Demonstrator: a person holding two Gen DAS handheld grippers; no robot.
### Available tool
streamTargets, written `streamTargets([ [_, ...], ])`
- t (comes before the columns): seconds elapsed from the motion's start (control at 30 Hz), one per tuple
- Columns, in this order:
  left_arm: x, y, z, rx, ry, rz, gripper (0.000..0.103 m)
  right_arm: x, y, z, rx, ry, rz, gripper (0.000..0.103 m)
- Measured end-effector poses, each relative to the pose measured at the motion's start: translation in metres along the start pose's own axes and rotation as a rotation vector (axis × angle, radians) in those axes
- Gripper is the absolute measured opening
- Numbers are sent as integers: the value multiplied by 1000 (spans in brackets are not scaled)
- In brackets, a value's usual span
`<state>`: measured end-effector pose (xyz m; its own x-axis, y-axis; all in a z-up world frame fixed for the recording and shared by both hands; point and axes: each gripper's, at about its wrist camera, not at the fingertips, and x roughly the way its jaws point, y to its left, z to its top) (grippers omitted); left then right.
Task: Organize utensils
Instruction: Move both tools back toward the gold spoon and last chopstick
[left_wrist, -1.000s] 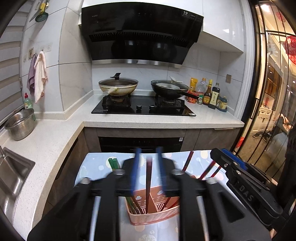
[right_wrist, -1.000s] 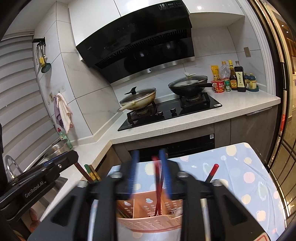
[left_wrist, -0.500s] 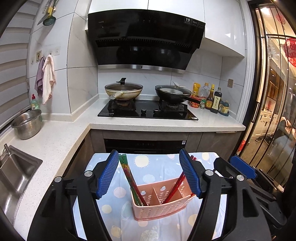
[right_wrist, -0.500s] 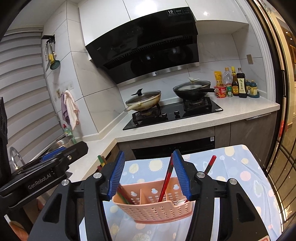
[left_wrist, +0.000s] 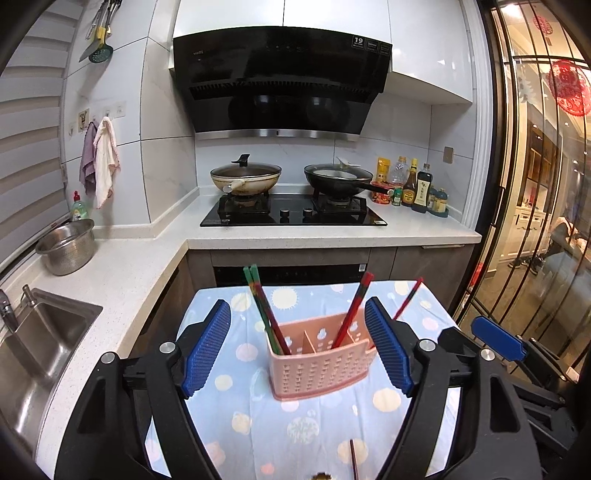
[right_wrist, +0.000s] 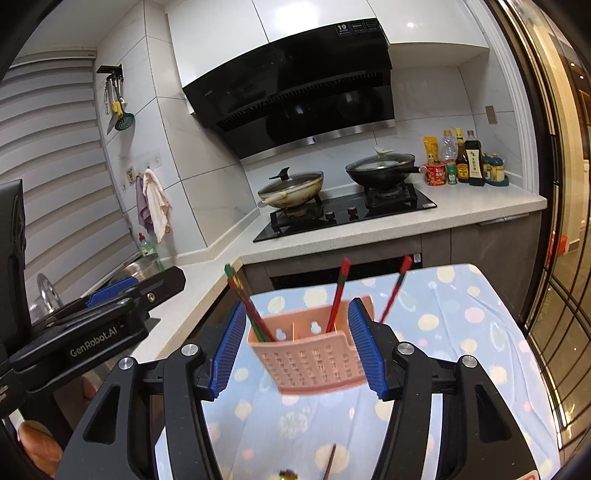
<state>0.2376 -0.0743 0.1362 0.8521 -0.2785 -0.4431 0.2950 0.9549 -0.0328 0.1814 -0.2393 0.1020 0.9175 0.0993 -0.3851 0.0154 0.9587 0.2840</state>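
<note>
A pink perforated utensil basket (left_wrist: 319, 363) (right_wrist: 308, 354) stands on a small table with a blue dotted cloth (left_wrist: 236, 417). Green-topped chopsticks (left_wrist: 264, 308) (right_wrist: 245, 302) lean in its left compartment, red chopsticks (left_wrist: 352, 310) (right_wrist: 338, 295) in the middle, another red one (left_wrist: 406, 299) (right_wrist: 393, 291) at the right. My left gripper (left_wrist: 299, 350) is open and empty, above and before the basket. My right gripper (right_wrist: 297, 349) is open and empty too. One more chopstick (left_wrist: 354, 459) (right_wrist: 330, 461) lies on the cloth near the front.
The L-shaped counter (left_wrist: 122, 266) holds a sink (left_wrist: 33, 343), a steel bowl (left_wrist: 66, 245), a hob with two pans (left_wrist: 291, 212) and sauce bottles (left_wrist: 413, 186). A glass door (left_wrist: 535, 184) is at the right. The left gripper's body (right_wrist: 92, 325) shows in the right wrist view.
Both grippers opened and let chopsticks drop into the basket, then drew back and up from it. The basket now looks smaller and farther away.
</note>
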Motion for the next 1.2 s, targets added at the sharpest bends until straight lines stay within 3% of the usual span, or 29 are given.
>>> streamTargets([
  [0.33, -28, -2, -99, -36, 147, -44, 77, -49, -15, -93, 48, 147, -49, 57],
  [0.5, -35, 0, -155, -26, 239, -7, 77, -59, -22, -149, 91, 254, -71, 57],
  [0.8, -44, 20, -230, -57, 386, 35, 77, -56, -7, -238, 22, 440, -94, 57],
  [0.97, -47, 21, -251, -56, 424, 41, 77, -51, 4, -264, -24, 487, -87, 57],
  [1.2, -47, 19, -269, -37, 464, 57, 77, -45, 13, -273, -70, 502, -94, 52],
])
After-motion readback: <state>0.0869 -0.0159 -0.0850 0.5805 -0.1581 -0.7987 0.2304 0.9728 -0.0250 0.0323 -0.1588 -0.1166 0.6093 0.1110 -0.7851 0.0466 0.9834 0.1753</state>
